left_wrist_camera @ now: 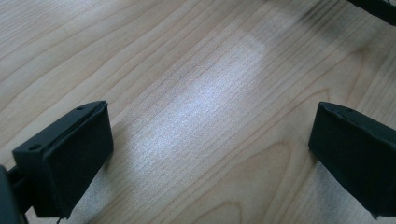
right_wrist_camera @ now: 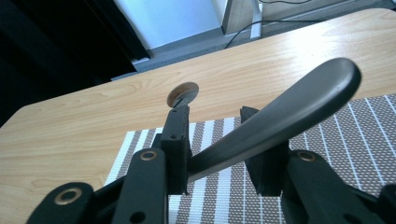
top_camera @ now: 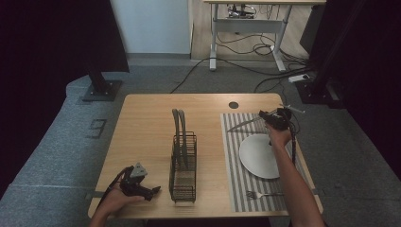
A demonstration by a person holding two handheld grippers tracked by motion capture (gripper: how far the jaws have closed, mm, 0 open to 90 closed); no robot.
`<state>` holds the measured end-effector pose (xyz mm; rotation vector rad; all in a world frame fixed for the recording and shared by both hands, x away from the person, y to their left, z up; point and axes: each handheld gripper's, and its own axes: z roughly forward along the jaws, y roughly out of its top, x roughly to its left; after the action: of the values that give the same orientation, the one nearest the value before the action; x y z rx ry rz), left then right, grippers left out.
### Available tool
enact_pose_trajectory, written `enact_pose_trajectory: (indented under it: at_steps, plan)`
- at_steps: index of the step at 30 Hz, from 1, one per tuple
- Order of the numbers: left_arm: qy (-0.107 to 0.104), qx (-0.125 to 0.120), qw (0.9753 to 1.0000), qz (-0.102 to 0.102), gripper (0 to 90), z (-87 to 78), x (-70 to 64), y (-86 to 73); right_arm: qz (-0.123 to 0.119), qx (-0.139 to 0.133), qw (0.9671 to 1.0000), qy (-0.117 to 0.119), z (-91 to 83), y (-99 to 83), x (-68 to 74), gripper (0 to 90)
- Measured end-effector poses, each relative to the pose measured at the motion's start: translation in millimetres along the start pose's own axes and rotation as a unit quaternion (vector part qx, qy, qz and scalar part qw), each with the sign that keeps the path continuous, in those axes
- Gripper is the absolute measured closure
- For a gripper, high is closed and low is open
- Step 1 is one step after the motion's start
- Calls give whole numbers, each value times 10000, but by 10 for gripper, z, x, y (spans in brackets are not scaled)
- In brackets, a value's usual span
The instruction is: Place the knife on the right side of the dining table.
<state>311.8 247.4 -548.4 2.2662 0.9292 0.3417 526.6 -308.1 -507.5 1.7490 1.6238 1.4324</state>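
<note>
Knife (right_wrist_camera: 285,119), a grey table knife, sits clamped between the jaws of the right gripper (right_wrist_camera: 219,149), held above the far part of the striped placemat (top_camera: 231,156); in the high view the knife (top_camera: 246,124) sticks out leftward from the gripper over the mat's far left corner.

The wooden table (top_camera: 146,127) carries everything. The placemat covers its right part. A black wire rack (top_camera: 183,165) stands near the table's middle, left of the mat, with two grey plates upright in its far end. A round grey plate (top_camera: 259,156) lies flat on the mat, near the right hand. A fork (top_camera: 260,194) lies on the mat's near edge, apart from the plate.

The right gripper (top_camera: 263,116) has its jaws closed narrowly onto the knife, which crosses between them at a slant.

The left gripper (top_camera: 153,190) rests low at the table's near left, just beside the rack. In its own view its jaws (left_wrist_camera: 210,144) stand wide apart over bare wood, holding nothing.
</note>
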Motion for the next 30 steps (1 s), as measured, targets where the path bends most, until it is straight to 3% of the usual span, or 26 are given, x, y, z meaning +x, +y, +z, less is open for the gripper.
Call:
enact_pose_trajectory:
  at_steps: [22, 30]
  plan:
    - [-1, 1, 10000, -1, 0, 0, 0, 0, 255, 314, 9988, -276, 68, -62, -167, 550]
    - [0, 1, 10000, 0, 0, 0, 0, 0, 491, 464, 9971, -339, 102, -93, -242, 534]
